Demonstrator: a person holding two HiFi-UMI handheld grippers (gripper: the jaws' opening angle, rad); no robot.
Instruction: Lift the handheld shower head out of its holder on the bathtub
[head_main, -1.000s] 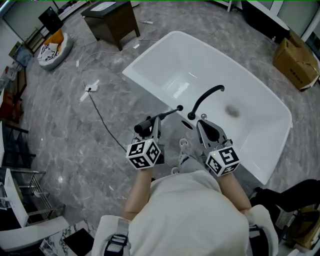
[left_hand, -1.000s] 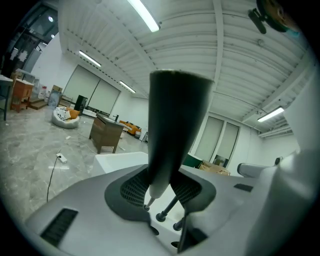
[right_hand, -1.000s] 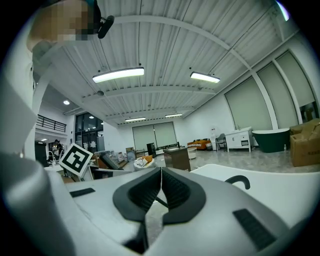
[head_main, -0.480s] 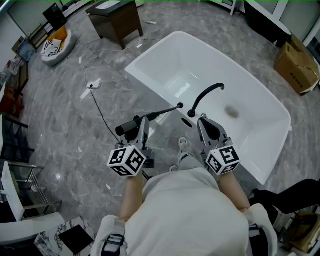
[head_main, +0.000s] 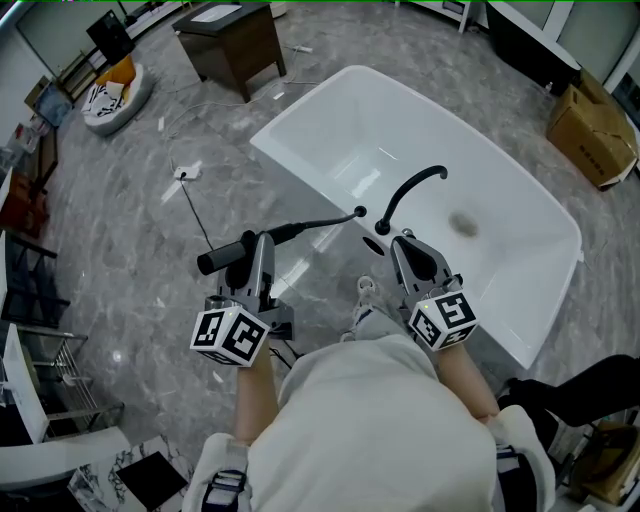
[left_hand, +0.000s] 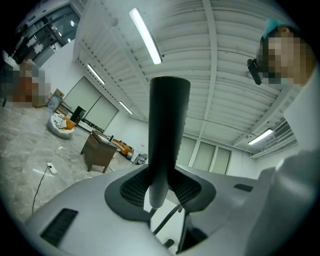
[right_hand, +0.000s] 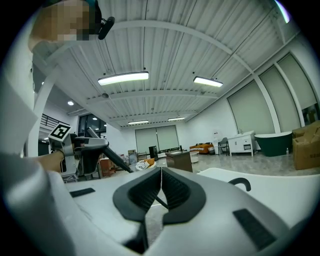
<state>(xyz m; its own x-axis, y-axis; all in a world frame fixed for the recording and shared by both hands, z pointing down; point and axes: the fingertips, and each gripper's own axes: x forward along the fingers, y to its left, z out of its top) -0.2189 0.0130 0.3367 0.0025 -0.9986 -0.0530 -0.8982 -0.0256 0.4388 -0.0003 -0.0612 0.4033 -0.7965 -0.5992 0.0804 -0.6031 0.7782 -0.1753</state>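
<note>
A black handheld shower head lies level between the pads of my left gripper, which is shut on its handle, left of the white bathtub. Its thin black hose runs back to the tub rim beside the curved black faucet. In the left gripper view the handle stands upright in the left gripper. My right gripper hovers at the tub rim near the faucet, shut and holding nothing. The right gripper view shows the shower head and the faucet.
A dark wooden cabinet stands on the grey marble floor beyond the tub. A cardboard box sits at the far right. A black cable trails across the floor on the left. A metal rack stands at the left edge.
My left gripper has moved left and up, away from the tub rim, with the shower head in it, and the hose has drawn out longer. The right gripper has stayed put.
</note>
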